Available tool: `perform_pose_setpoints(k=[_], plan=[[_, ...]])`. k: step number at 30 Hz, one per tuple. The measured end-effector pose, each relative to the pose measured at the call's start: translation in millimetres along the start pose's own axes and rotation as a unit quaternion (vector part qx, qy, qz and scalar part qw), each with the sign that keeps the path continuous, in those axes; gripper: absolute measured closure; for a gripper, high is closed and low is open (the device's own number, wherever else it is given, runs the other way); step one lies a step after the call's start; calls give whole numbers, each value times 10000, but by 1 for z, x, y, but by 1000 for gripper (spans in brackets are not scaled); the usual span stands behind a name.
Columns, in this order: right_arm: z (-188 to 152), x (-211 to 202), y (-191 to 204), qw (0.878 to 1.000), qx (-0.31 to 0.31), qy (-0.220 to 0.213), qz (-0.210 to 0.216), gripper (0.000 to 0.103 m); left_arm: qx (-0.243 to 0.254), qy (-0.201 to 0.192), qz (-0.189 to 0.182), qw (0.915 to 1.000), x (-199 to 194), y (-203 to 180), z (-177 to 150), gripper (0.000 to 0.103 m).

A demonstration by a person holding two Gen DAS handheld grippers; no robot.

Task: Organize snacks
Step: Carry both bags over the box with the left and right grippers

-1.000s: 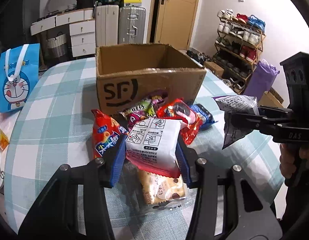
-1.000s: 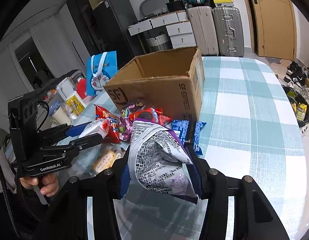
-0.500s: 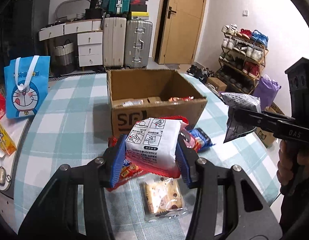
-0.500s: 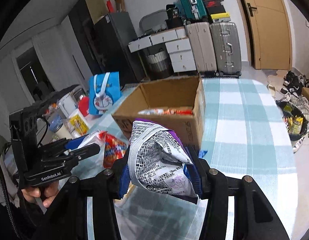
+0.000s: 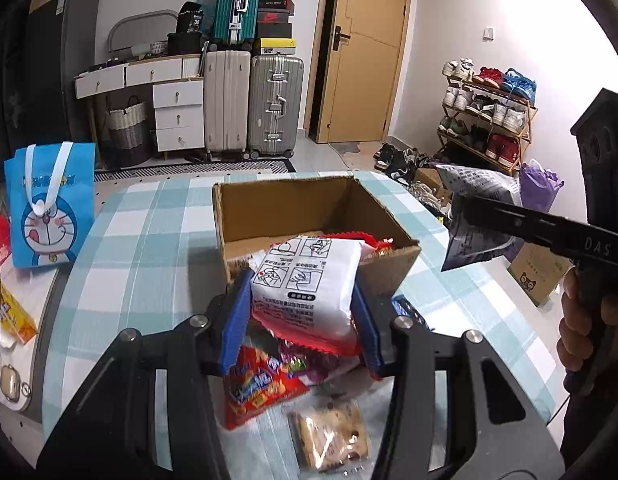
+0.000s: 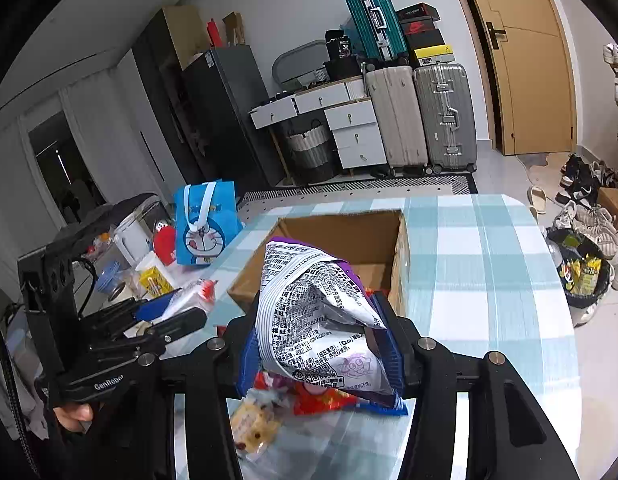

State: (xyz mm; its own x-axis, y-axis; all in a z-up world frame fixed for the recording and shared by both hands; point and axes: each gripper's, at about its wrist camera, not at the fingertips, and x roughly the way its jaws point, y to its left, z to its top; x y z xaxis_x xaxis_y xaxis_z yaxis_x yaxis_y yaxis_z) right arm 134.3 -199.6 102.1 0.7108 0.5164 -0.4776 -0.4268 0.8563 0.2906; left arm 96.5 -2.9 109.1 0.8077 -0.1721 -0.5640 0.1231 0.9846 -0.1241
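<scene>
The left black two-fingered handheld tool (image 5: 301, 312) has matte plastic arms that spread wide toward 6 o'clock, a round silver screw on each, and ribbed blue pads (image 5: 233, 322) lining its fingers. The right black two-fingered handheld tool (image 6: 321, 344) is built alike, with blue pads and silver screws. Seen side on at 3 o'clock, it carries pale "DAS" lettering; the left one, at 9 o'clock, reads "GenRobo" in white, with a black cable looping behind its boxy perforated housing.
</scene>
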Motion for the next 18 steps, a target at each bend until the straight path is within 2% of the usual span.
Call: perform_pose_setpoints(k=[6, 12, 18], plan=[[21, 15, -4, 10000, 22, -70, -67, 52, -146, -17, 4, 9999, 19, 8, 23, 58], [35, 34, -6, 9998, 11, -11, -214, 52, -219, 3, 88, 9997, 41, 18, 40, 58], [45, 55, -11, 9998, 3, 58, -190, 52, -352, 57, 168, 9992, 68, 29, 55, 58]])
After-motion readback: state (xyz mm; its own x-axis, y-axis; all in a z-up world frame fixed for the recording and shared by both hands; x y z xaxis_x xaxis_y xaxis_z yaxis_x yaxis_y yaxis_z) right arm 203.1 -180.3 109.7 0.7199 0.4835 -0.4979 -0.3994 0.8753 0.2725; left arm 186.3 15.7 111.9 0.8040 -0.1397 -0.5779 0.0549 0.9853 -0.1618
